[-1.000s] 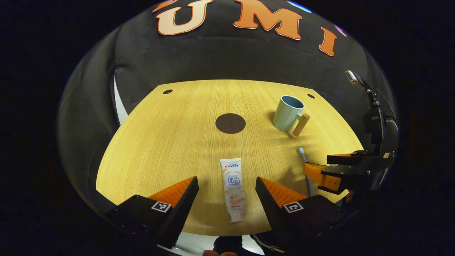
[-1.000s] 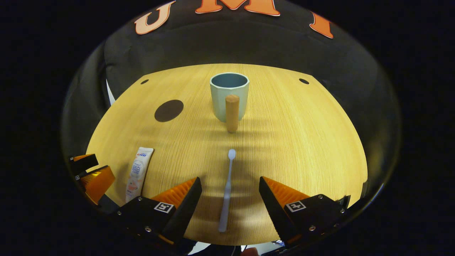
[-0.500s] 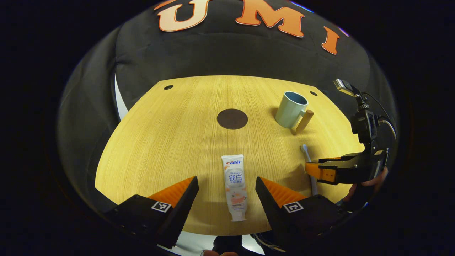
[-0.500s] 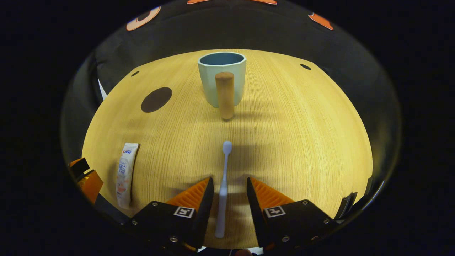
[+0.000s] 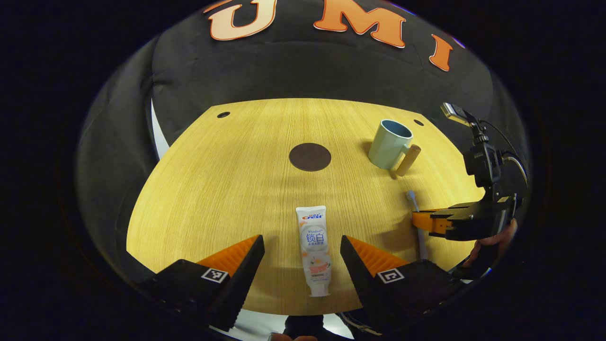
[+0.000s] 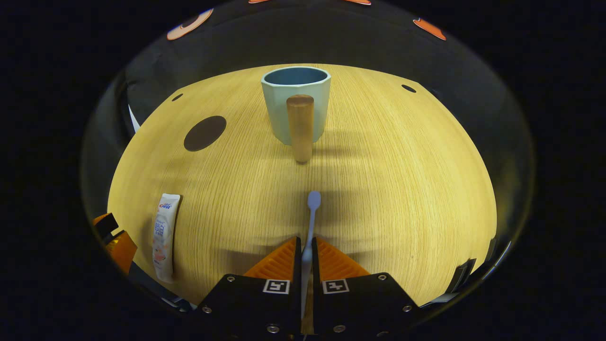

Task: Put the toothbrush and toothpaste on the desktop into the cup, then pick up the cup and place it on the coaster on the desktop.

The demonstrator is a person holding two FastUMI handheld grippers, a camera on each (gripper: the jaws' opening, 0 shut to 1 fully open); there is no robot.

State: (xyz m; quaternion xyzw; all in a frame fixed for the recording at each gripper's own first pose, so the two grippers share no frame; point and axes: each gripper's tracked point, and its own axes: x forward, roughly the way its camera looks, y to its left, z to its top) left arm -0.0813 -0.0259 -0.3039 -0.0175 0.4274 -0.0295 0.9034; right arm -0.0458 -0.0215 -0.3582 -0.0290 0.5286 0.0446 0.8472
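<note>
We pinched the pale blue plastic toothbrush (image 6: 310, 222) with the right gripper (image 6: 306, 258), handle-first, so its head pointed toward the light blue cup (image 6: 296, 102); the left gripper (image 5: 302, 255) stayed spread around the white toothpaste tube (image 5: 314, 248).

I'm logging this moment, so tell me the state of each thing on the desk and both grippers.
toothbrush: clamped in the right gripper, head towards the cup
toothpaste: lying flat, ungrasped
cup: upright, empty
coaster: bare
left gripper: open, straddling the toothpaste
right gripper: shut on the toothbrush

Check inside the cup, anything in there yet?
Nothing stands above the cup rim; its floor is hidden. Toothbrush sits clamped in the right gripper; toothpaste lies on the table.
</note>
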